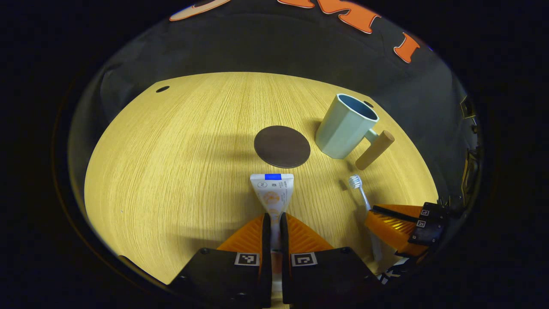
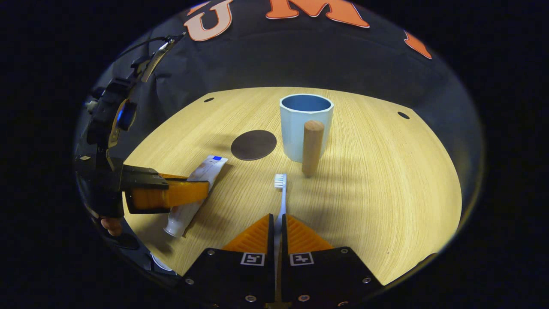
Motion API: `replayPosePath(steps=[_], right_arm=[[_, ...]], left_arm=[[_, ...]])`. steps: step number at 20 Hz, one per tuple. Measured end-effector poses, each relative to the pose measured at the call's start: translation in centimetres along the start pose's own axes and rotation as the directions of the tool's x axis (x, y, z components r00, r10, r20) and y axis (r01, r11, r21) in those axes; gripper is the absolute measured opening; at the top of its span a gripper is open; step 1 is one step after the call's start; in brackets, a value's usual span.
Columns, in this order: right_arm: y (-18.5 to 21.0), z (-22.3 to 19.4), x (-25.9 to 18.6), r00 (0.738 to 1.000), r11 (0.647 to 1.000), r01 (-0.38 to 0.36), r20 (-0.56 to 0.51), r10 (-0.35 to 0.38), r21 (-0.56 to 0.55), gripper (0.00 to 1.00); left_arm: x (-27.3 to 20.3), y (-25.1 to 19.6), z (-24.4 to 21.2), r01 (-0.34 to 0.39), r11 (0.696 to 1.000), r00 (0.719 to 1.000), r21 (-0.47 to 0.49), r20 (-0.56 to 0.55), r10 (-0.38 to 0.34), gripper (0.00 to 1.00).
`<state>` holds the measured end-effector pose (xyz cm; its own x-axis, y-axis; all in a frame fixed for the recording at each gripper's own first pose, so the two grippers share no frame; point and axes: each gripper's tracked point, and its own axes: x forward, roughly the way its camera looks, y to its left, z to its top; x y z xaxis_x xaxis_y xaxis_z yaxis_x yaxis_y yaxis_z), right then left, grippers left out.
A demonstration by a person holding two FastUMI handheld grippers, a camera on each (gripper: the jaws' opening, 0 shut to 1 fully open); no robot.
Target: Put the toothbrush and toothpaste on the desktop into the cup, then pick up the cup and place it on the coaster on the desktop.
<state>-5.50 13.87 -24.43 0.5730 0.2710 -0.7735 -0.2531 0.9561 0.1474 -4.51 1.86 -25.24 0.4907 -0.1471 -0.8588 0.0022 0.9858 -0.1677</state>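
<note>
- Left hand-held gripper (image 1: 274,223) is clenched on the tube (image 1: 272,191), held near the cap end; soft, likely to buckle.
- Right hand-held gripper (image 2: 277,225) is clenched on the brush (image 2: 281,195) handle; light, stiff.
- Cup (image 2: 305,124) is seen ahead on the bench (image 2: 386,180), coaster (image 2: 253,145) beside it.

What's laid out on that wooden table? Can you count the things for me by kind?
Pale blue faceted cup with a wooden peg handle: 1
Round dark brown coaster: 1
White toothpaste tube, held in the left gripper: 1
White toothbrush, held in the right gripper: 1
Total: 4 things, plus 2 handheld grippers.
</note>
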Motion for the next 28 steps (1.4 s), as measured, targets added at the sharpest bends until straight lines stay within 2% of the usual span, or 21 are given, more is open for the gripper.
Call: replayPosePath(steps=[8,16,19,25,27,28], right_arm=[[-0.2,2.5,-1.8,0.995,1.0,-0.024,0.093,0.024,0.004,0.07],[-0.4,5.8,-3.9,0.975,0.999,-0.022,0.218,0.028,-0.028,0.06],[-0.7,5.4,-3.4,0.977,0.999,-0.011,0.212,0.018,-0.032,0.06],[-0.7,3.2,-0.3,0.993,0.999,0.009,0.12,-0.005,-0.033,0.06],[0.3,2.8,0.6,0.995,0.999,-0.023,0.096,0.027,-0.041,0.11],[0.7,2.4,1.1,0.996,0.998,-0.035,0.08,0.039,-0.053,0.18]], left_arm=[[-0.2,-0.2,0.2,0.011,1.0,1.0,-0.005,0.01,-0.011,0.13],[-1.6,-0.8,1.6,0.018,1.0,0.998,-0.01,0.059,-0.018,0.13],[-1.6,-0.7,1.4,0.022,1.0,0.998,-0.014,0.059,-0.021,0.13],[-1.1,-0.6,1.1,0.012,1.0,0.998,-0.025,0.057,-0.011,0.13],[-1.2,-0.7,1.1,0.007,1.0,0.998,-0.022,0.058,-0.006,0.13],[-1.2,-0.7,1.2,0.006,1.0,0.998,-0.019,0.058,-0.005,0.13]])
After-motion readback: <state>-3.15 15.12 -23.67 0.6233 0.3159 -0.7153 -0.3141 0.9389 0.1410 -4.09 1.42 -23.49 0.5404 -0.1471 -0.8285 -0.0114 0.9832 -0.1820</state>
